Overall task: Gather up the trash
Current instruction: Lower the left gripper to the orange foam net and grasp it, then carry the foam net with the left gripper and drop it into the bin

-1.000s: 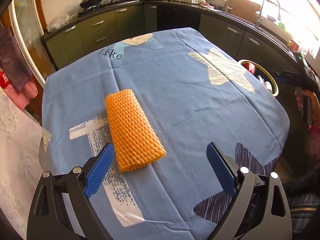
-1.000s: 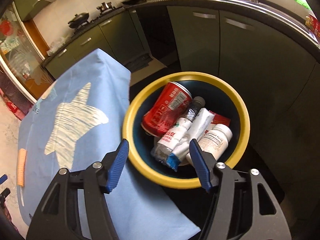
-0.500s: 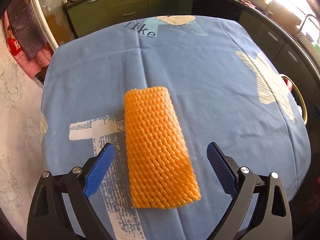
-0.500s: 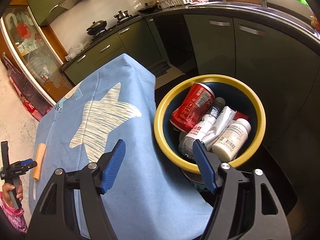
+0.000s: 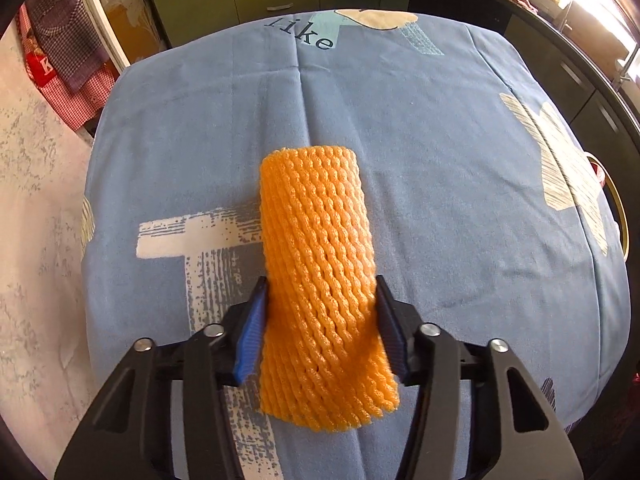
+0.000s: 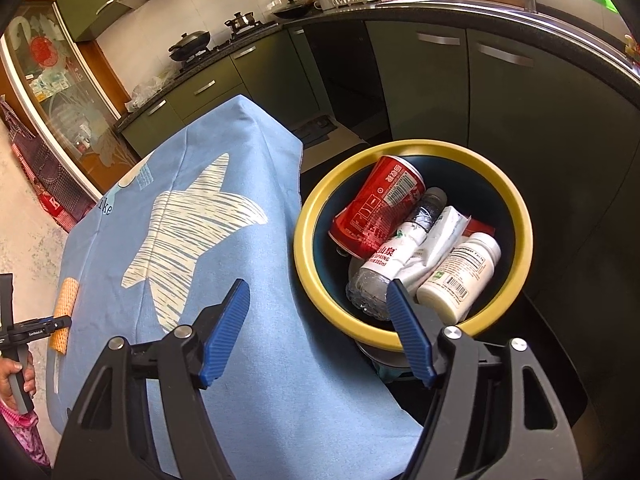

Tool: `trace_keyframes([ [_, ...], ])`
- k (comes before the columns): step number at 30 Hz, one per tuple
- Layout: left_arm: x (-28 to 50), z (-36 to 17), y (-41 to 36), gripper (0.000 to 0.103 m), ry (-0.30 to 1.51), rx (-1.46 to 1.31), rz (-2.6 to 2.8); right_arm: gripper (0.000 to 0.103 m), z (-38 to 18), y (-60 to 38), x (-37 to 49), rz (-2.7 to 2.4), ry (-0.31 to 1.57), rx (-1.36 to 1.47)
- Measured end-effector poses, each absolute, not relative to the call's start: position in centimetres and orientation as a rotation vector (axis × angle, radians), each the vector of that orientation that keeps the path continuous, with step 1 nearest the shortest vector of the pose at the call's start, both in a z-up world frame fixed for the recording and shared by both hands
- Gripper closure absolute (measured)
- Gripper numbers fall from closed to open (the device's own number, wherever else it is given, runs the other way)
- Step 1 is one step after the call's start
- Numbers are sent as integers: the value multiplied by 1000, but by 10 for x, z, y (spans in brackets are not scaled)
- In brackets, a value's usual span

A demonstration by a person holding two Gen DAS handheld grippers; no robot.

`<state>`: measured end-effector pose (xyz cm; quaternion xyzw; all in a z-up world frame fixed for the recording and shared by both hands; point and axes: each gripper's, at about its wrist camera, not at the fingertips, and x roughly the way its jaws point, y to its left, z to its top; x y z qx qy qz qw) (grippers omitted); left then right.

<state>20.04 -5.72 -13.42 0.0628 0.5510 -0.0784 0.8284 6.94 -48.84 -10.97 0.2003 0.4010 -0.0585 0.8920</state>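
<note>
Left wrist view shows my left gripper (image 5: 320,320) squeezing the orange foam net (image 5: 320,276) on the blue tablecloth (image 5: 440,200); it looks soft, light, maybe springy. My right gripper (image 6: 320,324) gapes empty beside the yellow bin (image 6: 516,208)

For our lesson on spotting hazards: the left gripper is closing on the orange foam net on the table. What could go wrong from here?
1. The foam net is soft; the left gripper pinches only its near end, so it may squash and slip free.
2. The yellow-rimmed bin sits off the table's far edge, so a long carry risks a drop.
3. The bin already holds a red can and bottles; the light net could land on top and tumble out.
</note>
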Motion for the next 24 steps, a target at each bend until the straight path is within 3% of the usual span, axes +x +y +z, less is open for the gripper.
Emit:
trace_keyframes([
  [5, 192, -120, -54, 86, 1134, 125, -176, 36, -111, -489, 70, -110, 829, 422],
  [14, 164, -77, -99, 89, 1035, 209, -304, 36, -107, -490, 65, -114, 798, 419],
  [24, 150, -40, -260, 88, 932, 390, -709, 33, -98, -540, 16, -335, 712, 440],
])
